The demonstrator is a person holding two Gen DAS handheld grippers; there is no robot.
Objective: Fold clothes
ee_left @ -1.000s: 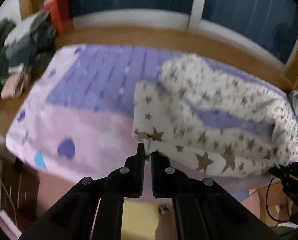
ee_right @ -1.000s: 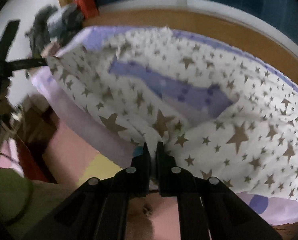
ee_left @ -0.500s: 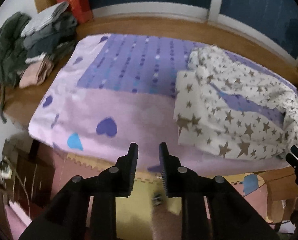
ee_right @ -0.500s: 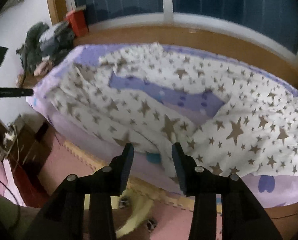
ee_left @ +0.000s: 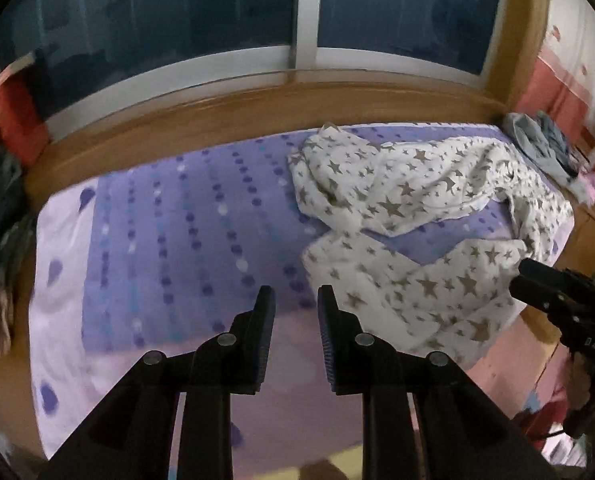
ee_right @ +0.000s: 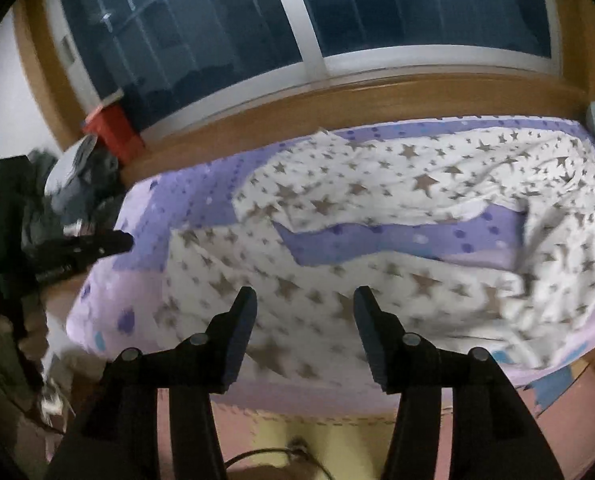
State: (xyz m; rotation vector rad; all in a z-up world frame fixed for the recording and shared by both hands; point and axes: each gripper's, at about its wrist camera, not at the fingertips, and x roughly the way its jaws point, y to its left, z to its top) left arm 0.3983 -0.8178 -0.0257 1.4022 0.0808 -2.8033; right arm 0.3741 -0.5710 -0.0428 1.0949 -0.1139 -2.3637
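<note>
Now both tools hang free above the near edge of the bed [ee_left: 145, 248], between folds: the left gripper [ee_left: 295, 300] stands parted and empty, and the right gripper [ee_right: 303, 300] is opening with nothing between its jaws. The star-print garment [ee_right: 377, 200], possibly pyjamas, lies rumpled on the bed's right half. Next, each gripper needs a fresh edge or corner to pinch.

A white garment [ee_left: 409, 200] with grey-brown stars lies at two o'clock on a purple dotted, lilac-edged sheet [ee_left: 177, 240]. At ten o'clock stands a red box [ee_right: 115, 130].
</note>
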